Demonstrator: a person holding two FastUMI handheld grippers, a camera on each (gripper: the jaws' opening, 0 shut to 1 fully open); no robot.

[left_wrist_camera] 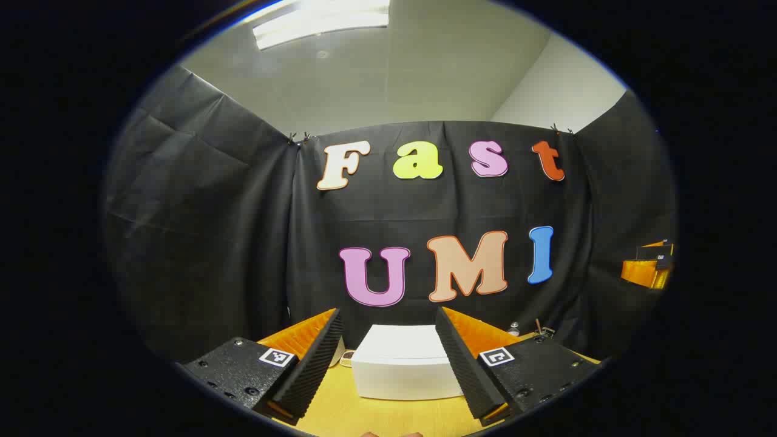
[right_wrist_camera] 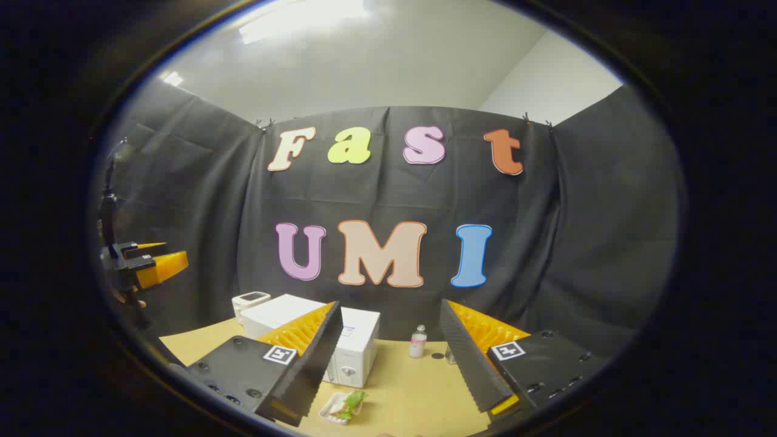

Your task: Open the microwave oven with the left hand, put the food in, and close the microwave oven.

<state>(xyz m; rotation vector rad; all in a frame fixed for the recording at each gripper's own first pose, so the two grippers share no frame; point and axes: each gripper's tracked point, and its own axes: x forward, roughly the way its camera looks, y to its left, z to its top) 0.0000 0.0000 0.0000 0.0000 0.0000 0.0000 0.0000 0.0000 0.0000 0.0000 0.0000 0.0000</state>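
A white, box-shaped microwave oven (left_wrist_camera: 403, 364) sits shut on a yellow wooden table (left_wrist_camera: 388, 419) against the booth's black cloth wall, framed between the spread, empty fingers of the left gripper (left_wrist_camera: 388, 358). In the right gripper view, the right gripper (right_wrist_camera: 388, 364) is likewise released, hovering above a small tray of food (right_wrist_camera: 343, 406) lying just before the oven. A small bottle (right_wrist_camera: 417, 342) stands nearby; its label is too small to read.
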